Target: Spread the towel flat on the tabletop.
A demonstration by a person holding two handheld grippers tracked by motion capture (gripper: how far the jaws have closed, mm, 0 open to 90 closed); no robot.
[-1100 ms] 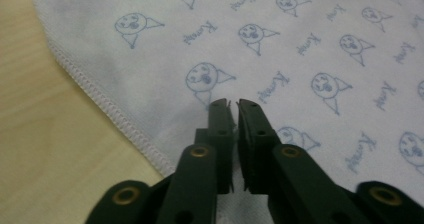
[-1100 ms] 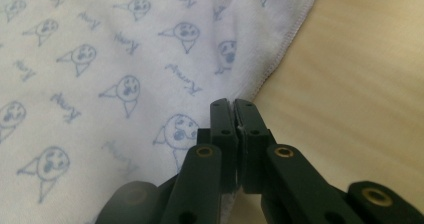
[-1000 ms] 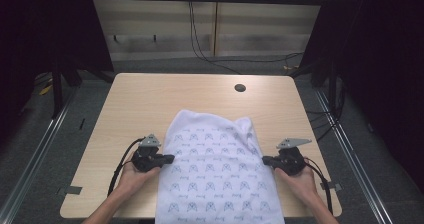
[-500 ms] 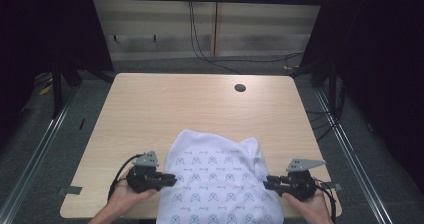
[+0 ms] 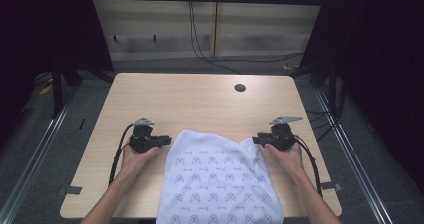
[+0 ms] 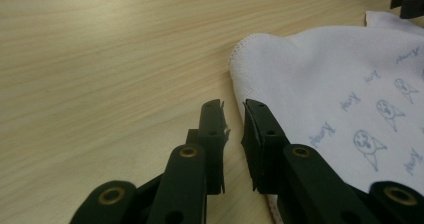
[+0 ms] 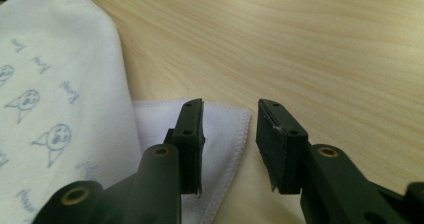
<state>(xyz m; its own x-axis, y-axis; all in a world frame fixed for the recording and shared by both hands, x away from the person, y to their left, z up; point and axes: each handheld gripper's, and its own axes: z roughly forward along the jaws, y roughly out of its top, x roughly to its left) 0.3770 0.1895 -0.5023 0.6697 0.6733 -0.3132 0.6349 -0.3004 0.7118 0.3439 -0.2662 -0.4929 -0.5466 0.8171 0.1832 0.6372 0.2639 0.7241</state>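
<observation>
- Nearest to us in the high view, the white soft cloth printed with small blue figures (image 5: 217,184) lies on the pale wood-grain table (image 5: 190,101), spread between the two hands and hanging over the near edge.
- Our left black two-jaw gripper (image 5: 167,140) sits just beside the cloth's left corner. Its jaws have just been opening, and the left gripper view (image 6: 233,115) shows a narrow gap with bare wood in it, so it has let go.
- Our right black two-jaw gripper (image 5: 255,140) stands at the right corner, jaws likewise just opened and released. The right gripper view (image 7: 230,115) shows the stitched hem (image 7: 244,129) lying flat under the gap, unpinched.
- The gripper views reveal the cloth's fine weave and hemmed edge; the high view adds the small round dark hole (image 5: 240,88) far across the table.
</observation>
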